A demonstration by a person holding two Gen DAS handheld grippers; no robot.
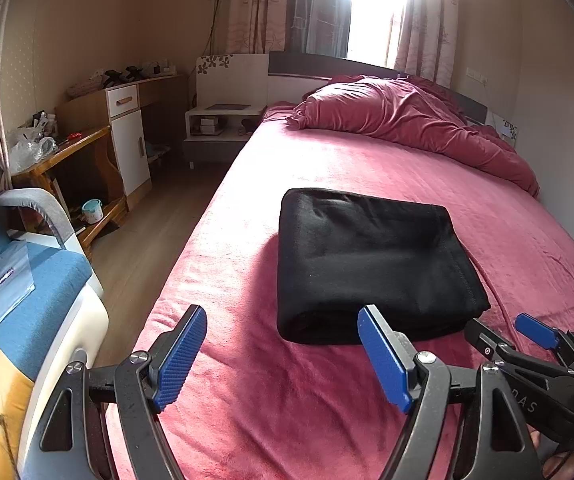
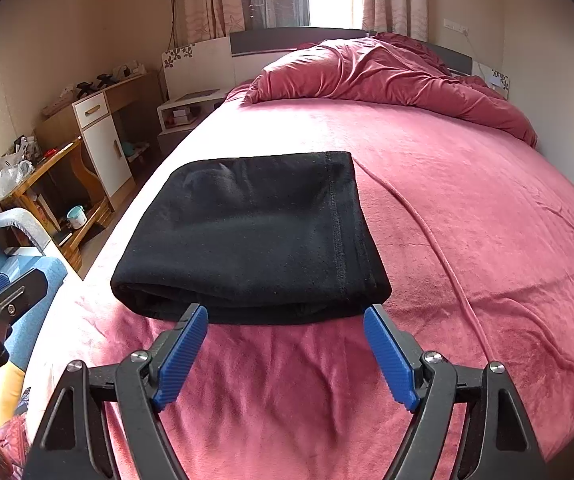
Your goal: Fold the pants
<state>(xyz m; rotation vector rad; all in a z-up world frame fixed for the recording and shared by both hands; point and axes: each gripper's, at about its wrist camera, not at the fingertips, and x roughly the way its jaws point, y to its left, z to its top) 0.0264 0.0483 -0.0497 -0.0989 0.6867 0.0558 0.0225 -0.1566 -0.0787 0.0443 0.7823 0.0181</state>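
Observation:
The black pants lie folded into a thick rectangle on the pink bed; they also show in the right wrist view. My left gripper is open and empty, just short of the bundle's near left corner. My right gripper is open and empty, its blue fingertips at the bundle's near edge. The right gripper also shows at the lower right of the left wrist view. The left gripper shows at the left edge of the right wrist view.
A crumpled pink duvet lies at the head of the bed. A blue chair stands left of the bed, with a wooden desk, a white cabinet and a nightstand along the left wall. A bright window is behind the headboard.

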